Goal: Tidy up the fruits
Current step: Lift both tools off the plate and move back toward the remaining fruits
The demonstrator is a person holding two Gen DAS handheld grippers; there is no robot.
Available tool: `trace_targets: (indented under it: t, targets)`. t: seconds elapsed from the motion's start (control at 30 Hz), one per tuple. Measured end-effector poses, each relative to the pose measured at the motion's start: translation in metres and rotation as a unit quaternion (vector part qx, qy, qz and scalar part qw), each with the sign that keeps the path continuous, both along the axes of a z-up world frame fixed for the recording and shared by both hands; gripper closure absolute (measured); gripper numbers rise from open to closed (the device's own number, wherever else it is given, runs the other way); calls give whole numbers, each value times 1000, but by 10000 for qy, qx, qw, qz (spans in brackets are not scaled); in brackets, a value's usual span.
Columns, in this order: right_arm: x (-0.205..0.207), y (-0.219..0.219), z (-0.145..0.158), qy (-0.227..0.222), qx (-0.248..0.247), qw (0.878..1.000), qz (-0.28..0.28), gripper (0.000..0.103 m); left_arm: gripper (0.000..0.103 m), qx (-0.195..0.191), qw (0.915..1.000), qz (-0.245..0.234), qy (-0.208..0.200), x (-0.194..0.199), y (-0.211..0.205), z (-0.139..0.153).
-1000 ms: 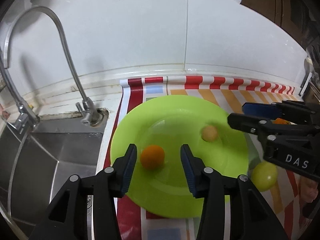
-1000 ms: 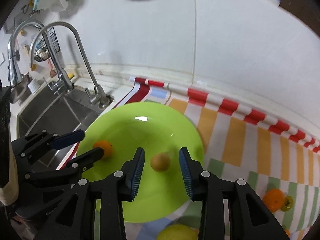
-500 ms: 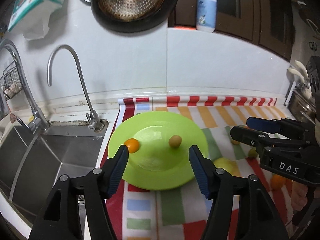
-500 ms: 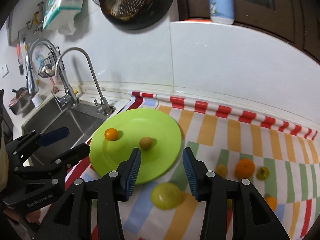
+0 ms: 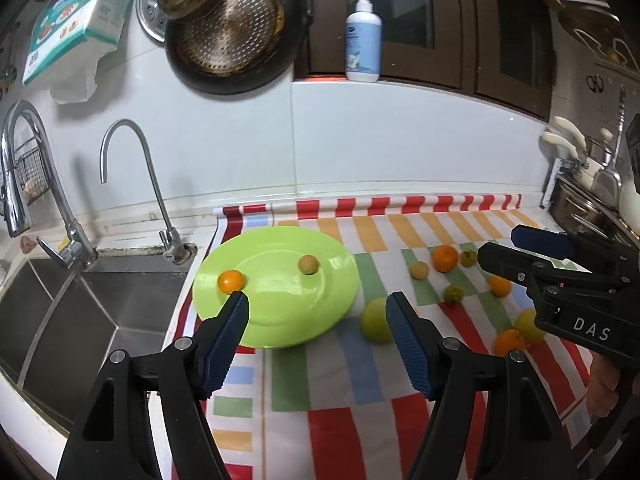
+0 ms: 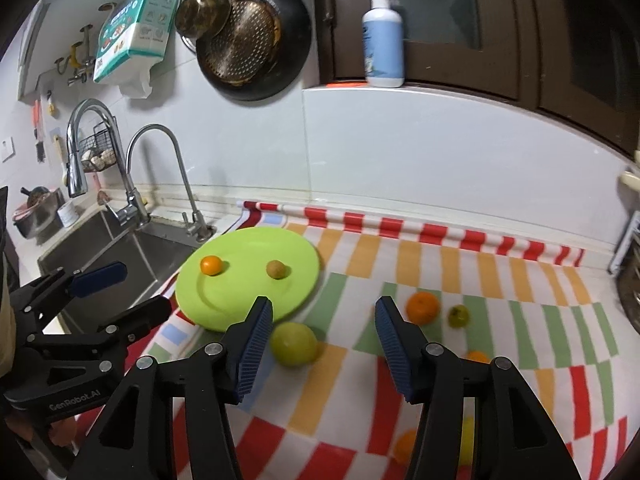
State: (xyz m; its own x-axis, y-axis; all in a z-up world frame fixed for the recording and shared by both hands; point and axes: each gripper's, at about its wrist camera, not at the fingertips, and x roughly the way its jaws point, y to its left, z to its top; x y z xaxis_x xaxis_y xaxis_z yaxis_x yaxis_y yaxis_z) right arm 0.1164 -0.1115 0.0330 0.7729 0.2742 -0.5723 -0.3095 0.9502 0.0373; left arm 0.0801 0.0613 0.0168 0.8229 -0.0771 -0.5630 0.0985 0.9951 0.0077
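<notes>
A lime-green plate (image 5: 280,312) (image 6: 240,300) lies on the striped mat beside the sink. On it sit a small orange fruit (image 5: 231,281) (image 6: 211,265) and a small tan fruit (image 5: 308,264) (image 6: 276,269). A yellow-green fruit (image 5: 374,320) (image 6: 294,344) lies just right of the plate. Several oranges and small green fruits lie further right, among them an orange (image 5: 445,258) (image 6: 423,307). My left gripper (image 5: 316,320) is open and empty, above the mat in front of the plate. My right gripper (image 6: 323,324) is open and empty, raised above the mat.
A steel sink (image 5: 72,312) with two taps (image 5: 132,168) is left of the plate. A dark pan (image 5: 236,28) and a tissue pack hang on the wall. A soap bottle (image 5: 363,40) stands on the ledge. Pots and utensils crowd the far right.
Both grippers have pulled back and up from the plate, leaving the orange fruit and the tan fruit on it. Both sets of jaws have opened wider.
</notes>
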Motion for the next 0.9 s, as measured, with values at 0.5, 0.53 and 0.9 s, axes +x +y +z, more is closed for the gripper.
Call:
trace_targets:
  t: [0.5, 0.53, 0.9]
  targets:
    - [-45, -72, -14, 26, -128, 9982, -587, 49, 29, 166, 9980, -544, -259, -31, -69, -6]
    - [-47, -77, -15, 42, -121, 9980, -626, 49, 29, 191, 9979, -567, -254, -32, -72, -8]
    - [-60, -103, -32, 232, 38, 9949, -981, 49, 27, 434, 9969, -649, -82, -31, -89, -28]
